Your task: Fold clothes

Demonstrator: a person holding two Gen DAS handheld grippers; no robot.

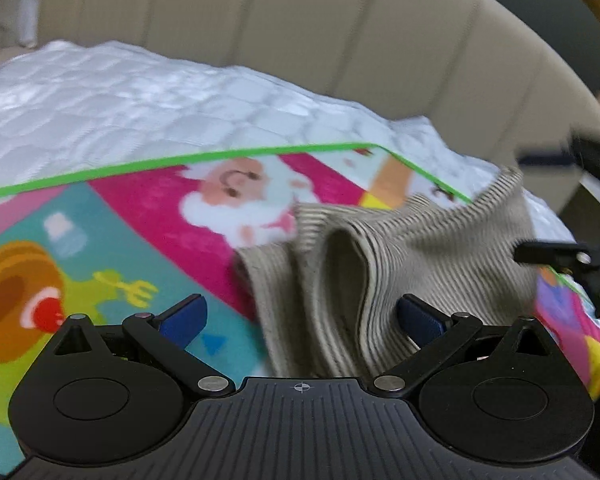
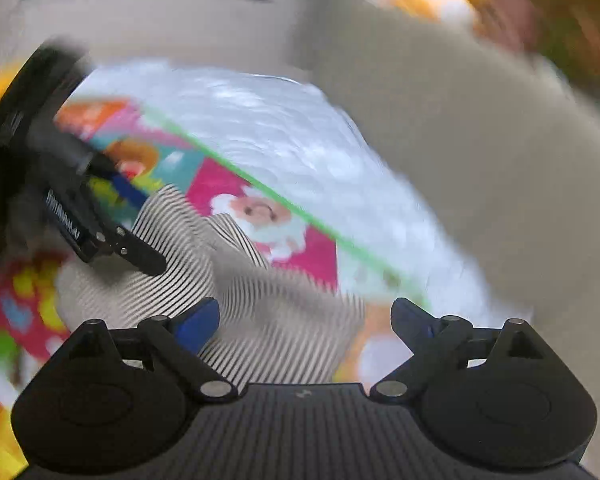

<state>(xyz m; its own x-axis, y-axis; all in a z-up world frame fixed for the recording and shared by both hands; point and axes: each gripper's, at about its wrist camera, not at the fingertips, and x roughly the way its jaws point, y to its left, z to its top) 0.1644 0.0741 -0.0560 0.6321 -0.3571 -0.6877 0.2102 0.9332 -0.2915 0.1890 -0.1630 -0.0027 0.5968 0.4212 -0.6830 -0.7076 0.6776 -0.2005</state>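
A beige, finely striped garment (image 1: 420, 248) lies crumpled in loose folds on a colourful cartoon mat (image 1: 120, 248). My left gripper (image 1: 302, 320) is open just above the garment's near edge, and its blue pads are clear of the cloth. At the right edge, a black finger (image 1: 548, 255) of my right gripper reaches over the garment's far side. In the blurred right wrist view, my right gripper (image 2: 305, 324) is open over the garment (image 2: 240, 300) with nothing gripped. My left gripper (image 2: 146, 232) stands at the left, over the same cloth.
The mat (image 2: 300, 256) has a green edge and lies on a white quilted bed cover (image 1: 140, 104). A padded beige headboard (image 1: 300, 20) rises behind the bed. A gap and wooden furniture (image 1: 596, 4) show at the far right.
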